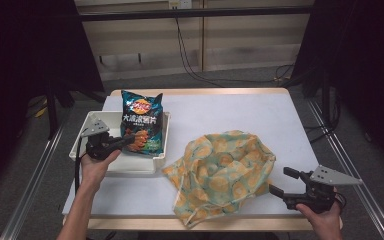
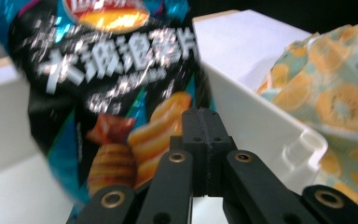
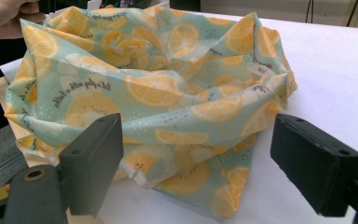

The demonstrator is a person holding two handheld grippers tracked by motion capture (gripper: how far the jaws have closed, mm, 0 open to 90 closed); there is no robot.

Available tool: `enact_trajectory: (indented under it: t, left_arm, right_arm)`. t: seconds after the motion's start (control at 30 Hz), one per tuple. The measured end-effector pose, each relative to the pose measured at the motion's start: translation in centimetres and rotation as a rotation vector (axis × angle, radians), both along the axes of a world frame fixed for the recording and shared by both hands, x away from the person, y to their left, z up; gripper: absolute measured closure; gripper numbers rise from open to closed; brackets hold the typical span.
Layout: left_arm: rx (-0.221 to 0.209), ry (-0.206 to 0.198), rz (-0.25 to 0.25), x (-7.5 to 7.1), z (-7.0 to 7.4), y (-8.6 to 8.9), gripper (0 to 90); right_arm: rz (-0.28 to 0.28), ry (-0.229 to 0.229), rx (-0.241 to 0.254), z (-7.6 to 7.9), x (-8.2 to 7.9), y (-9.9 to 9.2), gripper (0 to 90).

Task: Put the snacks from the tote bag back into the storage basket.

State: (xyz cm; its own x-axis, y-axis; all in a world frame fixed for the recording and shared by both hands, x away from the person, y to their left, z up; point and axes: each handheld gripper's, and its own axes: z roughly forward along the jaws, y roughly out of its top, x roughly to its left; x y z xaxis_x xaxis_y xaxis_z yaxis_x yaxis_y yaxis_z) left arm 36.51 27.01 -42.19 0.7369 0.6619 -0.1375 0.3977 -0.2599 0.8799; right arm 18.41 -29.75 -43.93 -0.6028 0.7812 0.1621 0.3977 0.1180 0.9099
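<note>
Claw [image 2: 200,135] in your left hand: jaws pressed together at the chip bag's [image 1: 141,124] lower edge, bag leaning in the white bin [image 1: 87,150]. Whether foil is caught, can't tell. Right claw [image 1: 284,181] spread, idle beside the lemon-print bag [image 1: 220,167]. Likely pickup step: next, lift over the bin wall toward the cloth; open counter [image 1: 250,112] beyond.

The crisp bag [image 2: 107,93] carries large white Chinese characters under a red-and-yellow Lay's logo. The lemon-print cloth bag [image 3: 158,88] reads "let's play with a bottle".
</note>
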Motion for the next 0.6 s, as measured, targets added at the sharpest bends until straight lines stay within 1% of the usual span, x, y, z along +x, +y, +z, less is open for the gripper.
enact_trajectory:
  t: [0.1,0.17,0.23,0.27,0.3,0.33,0.37,0.4,0.43,0.47,0.5,0.53,0.57,0.6]
  left_arm:
    - [0.023,0.018,-0.004,-0.2,-0.9,0.3,90.0]
    - [0.058,0.039,-0.015,-0.3,-1.5,0.2,90.0]
    - [0.073,0.075,-0.028,-0.1,-2.2,-0.1,90.0]
    - [0.092,0.081,-0.024,0.0,-2.5,-0.3,90.0]
    - [0.092,0.081,-0.024,0.0,-2.5,-0.3,90.0]
    - [0.117,0.099,-0.023,0.2,-3.2,-0.6,90.0]
    - [0.117,0.099,-0.023,0.2,-3.2,-0.6,90.0]
    - [0.128,0.118,-0.013,0.5,-3.6,-0.7,90.0]
    - [0.128,0.118,-0.013,0.5,-3.6,-0.7,90.0]
    - [0.138,0.127,-0.011,0.6,-3.8,-0.7,90.0]
    - [0.156,0.151,-0.015,0.9,-4.1,-0.9,90.0]
    - [0.173,0.154,-0.01,1.0,-4.3,-1.0,90.0]
    - [0.173,0.154,-0.01,1.0,-4.3,-1.0,90.0]
    - [0.185,0.159,-0.004,1.2,-4.3,-1.2,90.0]
  right_arm:
    - [0.002,0.004,-0.003,-0.1,0.1,0.1,16.7]
    - [0.001,0.003,-0.003,-0.1,0.1,0.1,16.7]
    - [0.001,0.005,-0.001,-0.1,0.1,0.0,16.7]
    - [0.0,0.005,-0.002,-0.2,0.1,0.0,16.7]
    - [0.0,0.005,-0.002,-0.2,0.1,0.0,16.7]
    - [0.0,0.008,-0.003,-0.2,0.1,0.0,16.7]
    - [0.0,0.008,-0.003,-0.2,0.1,0.0,16.7]
    - [0.001,0.008,-0.003,-0.2,0.1,0.0,16.7]
    - [0.001,0.008,-0.003,-0.2,0.1,0.0,16.7]
    - [0.002,0.006,-0.005,-0.2,0.2,-0.1,16.7]
    - [0.003,0.007,-0.005,-0.2,0.2,-0.1,16.7]
    - [0.002,0.007,-0.005,-0.3,0.2,-0.1,16.7]
    - [0.002,0.007,-0.005,-0.3,0.2,-0.1,16.7]
    - [0.003,0.01,-0.003,-0.3,0.2,-0.1,16.7]
